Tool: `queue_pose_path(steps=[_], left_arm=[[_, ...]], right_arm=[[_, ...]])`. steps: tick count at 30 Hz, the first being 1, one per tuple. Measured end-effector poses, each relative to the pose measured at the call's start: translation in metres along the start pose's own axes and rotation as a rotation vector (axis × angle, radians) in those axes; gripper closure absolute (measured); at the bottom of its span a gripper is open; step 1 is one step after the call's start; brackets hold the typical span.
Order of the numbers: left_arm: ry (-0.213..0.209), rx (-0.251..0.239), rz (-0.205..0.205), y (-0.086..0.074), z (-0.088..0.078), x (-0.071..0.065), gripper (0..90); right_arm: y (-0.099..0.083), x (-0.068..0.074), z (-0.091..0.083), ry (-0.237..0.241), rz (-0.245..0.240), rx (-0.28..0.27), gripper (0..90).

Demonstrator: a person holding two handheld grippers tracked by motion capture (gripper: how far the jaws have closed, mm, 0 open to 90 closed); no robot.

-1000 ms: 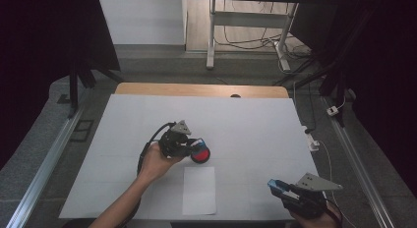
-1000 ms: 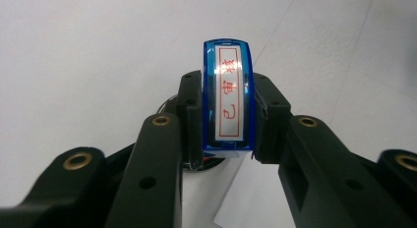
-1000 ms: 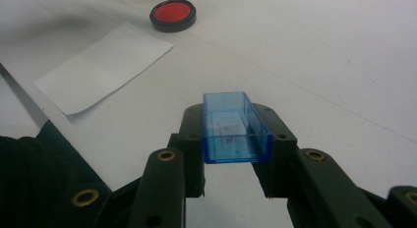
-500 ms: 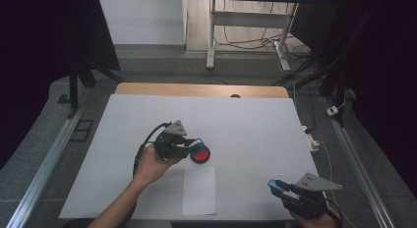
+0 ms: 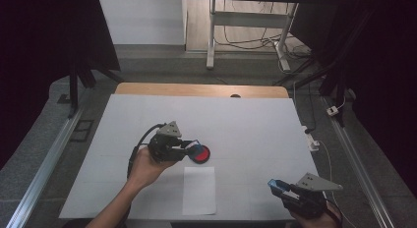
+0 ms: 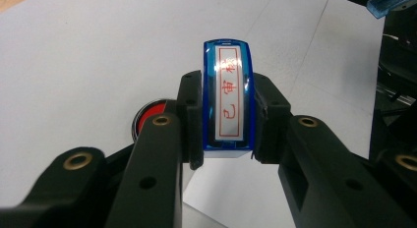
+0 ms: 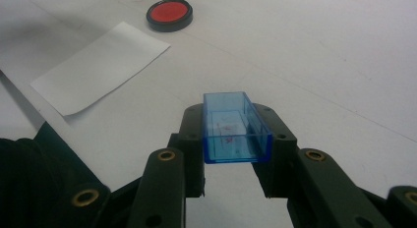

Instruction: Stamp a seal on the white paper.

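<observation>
Clamped in my left gripper is a blue stamp, its red-lettered label facing the camera, held just above the red ink pad on the white table. My right gripper pinches the stamp's clear blue cap near the table's front edge. Between the two lies a paper slip.

open white table, ink pad and paper slip near centre

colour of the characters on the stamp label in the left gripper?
Red, on a white label framed in red, on the blue stamp. Clearest in the left gripper view.
</observation>
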State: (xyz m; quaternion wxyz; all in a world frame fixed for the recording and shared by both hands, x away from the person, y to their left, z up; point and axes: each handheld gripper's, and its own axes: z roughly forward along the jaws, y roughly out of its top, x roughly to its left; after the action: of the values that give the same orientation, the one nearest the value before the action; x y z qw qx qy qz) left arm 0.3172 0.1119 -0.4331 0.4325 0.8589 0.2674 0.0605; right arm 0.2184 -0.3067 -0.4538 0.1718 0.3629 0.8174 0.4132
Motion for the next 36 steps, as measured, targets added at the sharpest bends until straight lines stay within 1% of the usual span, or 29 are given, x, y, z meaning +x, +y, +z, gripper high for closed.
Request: queue_pose_path(steps=[9,13,17,19,21,23,26,29,34,36], left_arm=[[0.006,0.018,-0.009,-0.009,-0.006,-0.009,69.7],[0.006,0.024,-0.002,-0.009,-0.008,-0.014,69.7],[-0.001,0.007,0.007,-0.011,-0.008,-0.02,69.7],[-0.003,0.017,0.014,-0.012,-0.007,-0.022,69.7],[0.01,0.024,0.019,-0.013,-0.007,-0.023,69.7],[-0.004,0.019,0.01,-0.015,-0.006,-0.023,69.7],[-0.002,0.025,0.002,-0.017,-0.004,-0.023,69.7],[-0.013,0.024,-0.007,-0.02,-0.001,-0.025,69.7],[-0.021,0.041,0.006,-0.023,0.009,-0.03,69.7],[-0.018,0.049,0.012,-0.025,0.014,-0.032,69.7]], right_arm=[[0.0,0.0,0.0,0.001,0.002,0.0,68.3],[0.0,0.0,0.0,0.001,0.002,0.0,68.3],[0.0,0.0,0.0,0.001,0.001,0.002,68.3],[0.001,0.0,0.001,0.0,0.001,0.003,68.3],[0.001,0.0,0.001,-0.002,-0.002,0.004,68.3],[0.0,0.0,0.0,-0.002,-0.001,0.003,68.3],[0.0,0.001,0.0,-0.001,-0.006,0.006,68.2],[0.0,0.001,0.001,0.003,-0.01,0.006,68.2],[0.001,0.001,0.001,0.004,-0.012,0.007,68.3],[0.0,0.001,0.001,0.004,-0.013,0.007,68.3]])
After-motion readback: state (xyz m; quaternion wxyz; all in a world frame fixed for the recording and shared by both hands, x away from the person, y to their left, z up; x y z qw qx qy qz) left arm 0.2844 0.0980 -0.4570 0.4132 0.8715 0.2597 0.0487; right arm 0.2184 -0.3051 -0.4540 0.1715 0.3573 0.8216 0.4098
